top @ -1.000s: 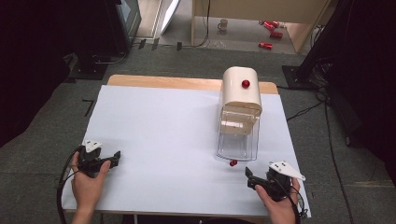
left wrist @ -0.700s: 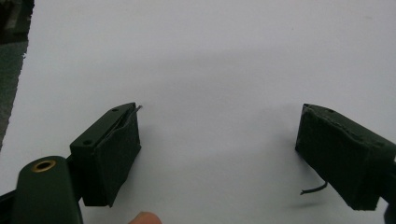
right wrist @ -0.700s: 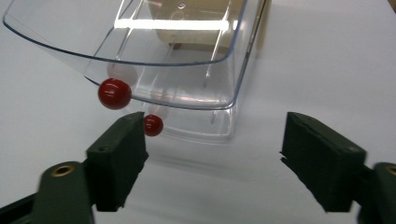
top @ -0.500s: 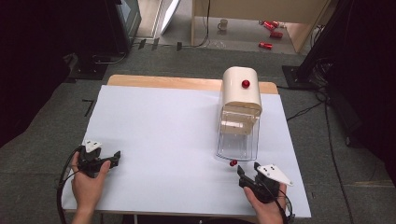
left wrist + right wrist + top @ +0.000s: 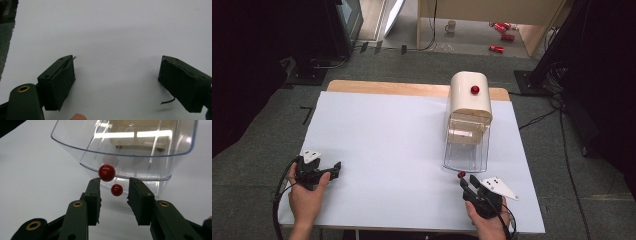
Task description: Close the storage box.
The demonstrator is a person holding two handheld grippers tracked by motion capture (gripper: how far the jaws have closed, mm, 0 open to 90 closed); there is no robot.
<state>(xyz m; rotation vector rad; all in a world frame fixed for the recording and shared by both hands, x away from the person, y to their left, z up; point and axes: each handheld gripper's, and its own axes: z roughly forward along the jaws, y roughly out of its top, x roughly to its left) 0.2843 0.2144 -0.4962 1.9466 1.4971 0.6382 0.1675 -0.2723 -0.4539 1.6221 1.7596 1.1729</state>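
Observation:
A cream machine [image 5: 469,97] with a red knob [image 5: 474,90] on top stands at the table's right. A clear bin [image 5: 467,147] sticks out of its front toward me. A small red ball [image 5: 460,174] sits at the bin's near wall. In the right gripper view that red ball [image 5: 107,172] is just past the left jaw tip, with a smaller red round shape [image 5: 117,190] below it; I cannot tell if that is a reflection. My right gripper [image 5: 465,181] [image 5: 113,181] is open, just short of the ball. My left gripper [image 5: 334,167] [image 5: 117,62] is wide open over bare table at the near left.
The white table top [image 5: 397,145] stretches between the two grippers, with a wooden strip [image 5: 387,87] along its far edge. On the floor beyond lie a mug [image 5: 451,25], red cans [image 5: 504,32] and cables. The table's near edge is close under both hands.
My right gripper has moved left and forward, from the near right corner up to the red ball at the bin. The left gripper has stayed put.

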